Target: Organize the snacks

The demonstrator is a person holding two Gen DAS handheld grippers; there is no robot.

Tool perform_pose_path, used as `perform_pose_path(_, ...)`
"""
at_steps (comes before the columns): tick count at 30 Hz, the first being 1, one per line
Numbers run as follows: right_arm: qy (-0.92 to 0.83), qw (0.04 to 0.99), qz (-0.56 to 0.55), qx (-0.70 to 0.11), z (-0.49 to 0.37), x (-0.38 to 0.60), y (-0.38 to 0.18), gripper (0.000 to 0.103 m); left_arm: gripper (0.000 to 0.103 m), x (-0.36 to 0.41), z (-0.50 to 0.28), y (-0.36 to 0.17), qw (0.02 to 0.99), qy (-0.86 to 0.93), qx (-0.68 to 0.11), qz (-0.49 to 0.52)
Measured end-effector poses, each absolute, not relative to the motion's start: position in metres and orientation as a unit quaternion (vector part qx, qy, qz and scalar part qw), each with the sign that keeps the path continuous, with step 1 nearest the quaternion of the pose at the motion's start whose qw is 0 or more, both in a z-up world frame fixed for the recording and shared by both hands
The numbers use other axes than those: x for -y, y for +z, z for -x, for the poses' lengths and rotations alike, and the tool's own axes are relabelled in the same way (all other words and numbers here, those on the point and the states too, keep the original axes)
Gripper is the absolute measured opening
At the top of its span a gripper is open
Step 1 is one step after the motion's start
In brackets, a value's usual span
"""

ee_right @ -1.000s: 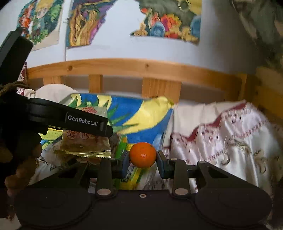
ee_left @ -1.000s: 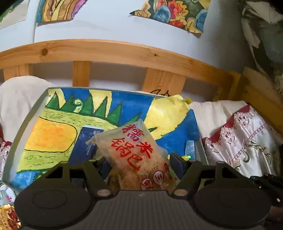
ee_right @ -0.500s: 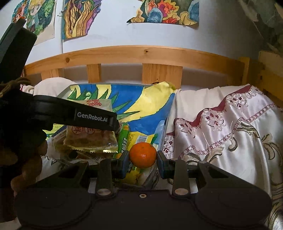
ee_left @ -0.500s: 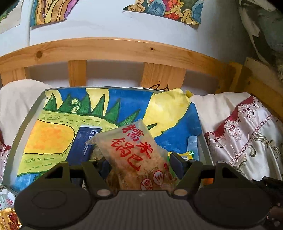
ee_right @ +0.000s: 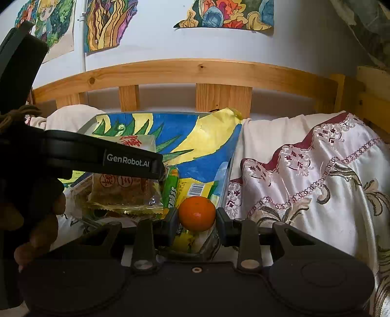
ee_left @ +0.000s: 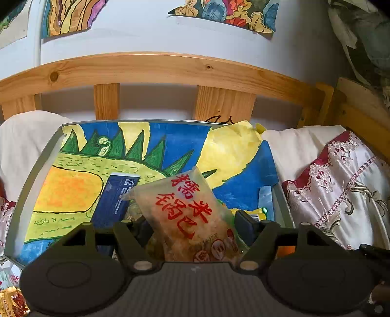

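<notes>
Left tool (ee_left: 195,231), jaws just spread, with the rice-cracker bag (ee_left: 192,214) loose between them over the tray (ee_left: 34,170); right tool (ee_right: 197,220) pinching the orange (ee_right: 197,213) at the tray's near corner — lower each snack fully before withdrawing.

I am in a home bedroom — a child's, I think. Ahead of me runs a pale pine bed rail with upright slats (ee_right: 219,75), set against a plain white wall (ee_right: 304,44). Bright hand-coloured paper drawings (ee_right: 226,14) hang on that wall, unframed. A shiny cream satin bedcover with a maroon embroidered border (ee_right: 316,170) lies rumpled over the bed. On the bed sits a grey shallow tray lined with a painted picture of a green spiky dinosaur (ee_left: 31,180) — homely clutter, not shop fittings.
</notes>
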State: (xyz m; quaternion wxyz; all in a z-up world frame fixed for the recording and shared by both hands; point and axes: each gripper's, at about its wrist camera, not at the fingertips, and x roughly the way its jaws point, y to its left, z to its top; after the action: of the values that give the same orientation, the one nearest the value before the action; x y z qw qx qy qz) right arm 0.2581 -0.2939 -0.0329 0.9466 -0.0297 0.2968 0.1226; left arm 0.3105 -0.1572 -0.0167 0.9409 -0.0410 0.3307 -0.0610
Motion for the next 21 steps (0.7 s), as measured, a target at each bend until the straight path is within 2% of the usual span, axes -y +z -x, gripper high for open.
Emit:
perform_pose_path(2,0.123,0.947,0.03,-0.297,-0.258,0.294,-0.033,0.036,0.084,0.156,-0.309,-0.016,0.941,-0.058,-0.329,0.044)
perform_pose_path(11,0.118,0.948,0.018,-0.296,-0.259,0.297,-0.034,0.046,0.092,0.145,-0.299,-0.009,0.947,-0.044,-0.311,0.067)
perform_pose_path(16,0.116,0.954,0.01,-0.277,-0.252,0.296,-0.028,0.064,0.099,0.134,-0.284,0.002,0.957,-0.026,-0.28,0.077)
perform_pose_path(18,0.116,0.957,0.006,-0.266,-0.249,0.296,-0.024,0.075,0.101,0.128,-0.276,0.009,0.961,-0.017,-0.266,0.075)
perform_pose_path(21,0.118,0.96,0.001,-0.252,-0.245,0.294,-0.02,0.082,0.102,0.118,-0.262,0.019,0.966,-0.002,-0.248,0.07)
